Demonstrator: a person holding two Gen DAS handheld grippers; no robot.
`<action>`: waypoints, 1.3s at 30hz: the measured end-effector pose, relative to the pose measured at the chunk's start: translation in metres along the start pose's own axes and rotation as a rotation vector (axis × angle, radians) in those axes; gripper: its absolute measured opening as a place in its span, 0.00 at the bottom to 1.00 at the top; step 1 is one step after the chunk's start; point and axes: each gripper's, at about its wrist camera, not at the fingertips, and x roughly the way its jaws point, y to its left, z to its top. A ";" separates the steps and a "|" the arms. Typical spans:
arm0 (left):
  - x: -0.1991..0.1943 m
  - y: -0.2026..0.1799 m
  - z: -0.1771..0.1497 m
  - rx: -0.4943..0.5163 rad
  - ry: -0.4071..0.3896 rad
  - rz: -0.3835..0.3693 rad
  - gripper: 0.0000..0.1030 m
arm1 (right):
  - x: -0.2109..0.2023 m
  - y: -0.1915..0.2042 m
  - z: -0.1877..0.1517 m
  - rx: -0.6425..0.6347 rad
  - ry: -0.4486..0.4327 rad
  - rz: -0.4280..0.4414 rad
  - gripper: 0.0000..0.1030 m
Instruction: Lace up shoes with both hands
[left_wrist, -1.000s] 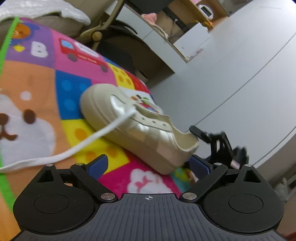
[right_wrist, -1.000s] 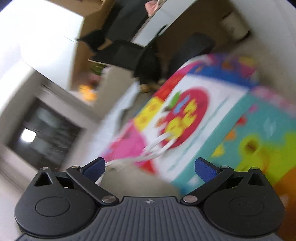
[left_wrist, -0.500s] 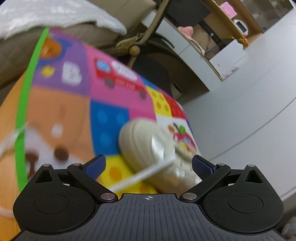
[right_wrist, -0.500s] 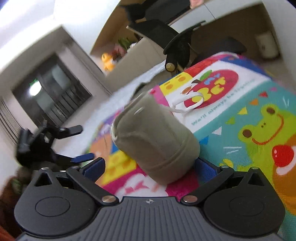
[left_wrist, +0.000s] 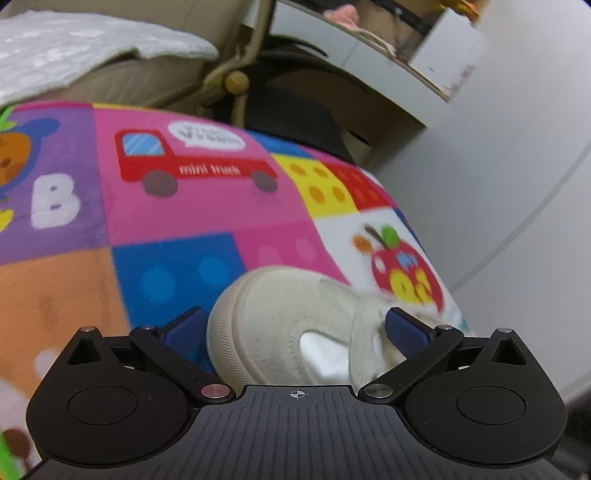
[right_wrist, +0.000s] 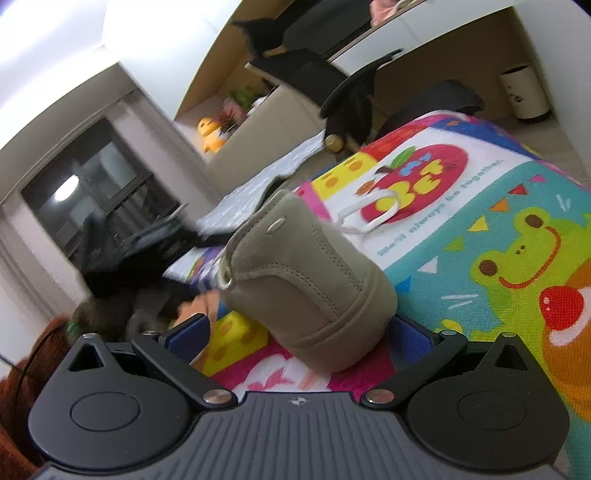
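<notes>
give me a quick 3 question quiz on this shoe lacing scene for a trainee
1. True or false: the left claw is shut on the lace.
2. Multiple choice: the white lace loop lies on which mat picture? A) frog B) apple C) truck
3. Fill in: in the right wrist view, the right claw is open, its fingers either side of the beige ____.

Key:
1. False. Both fingers are spread wide around the shoe's toe, and no lace is between them.
2. B. The loop lies over the red apple print, beyond the shoe.
3. shoe
</notes>
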 end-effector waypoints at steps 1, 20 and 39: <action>-0.008 0.002 -0.007 0.011 0.009 -0.018 1.00 | -0.001 -0.001 0.000 0.010 -0.016 -0.016 1.00; -0.141 0.083 -0.067 -0.025 -0.102 0.437 0.60 | 0.006 -0.001 0.002 0.005 -0.023 -0.049 1.00; -0.132 0.105 -0.072 -0.083 -0.137 0.374 0.76 | 0.006 -0.003 0.003 0.007 -0.028 -0.045 1.00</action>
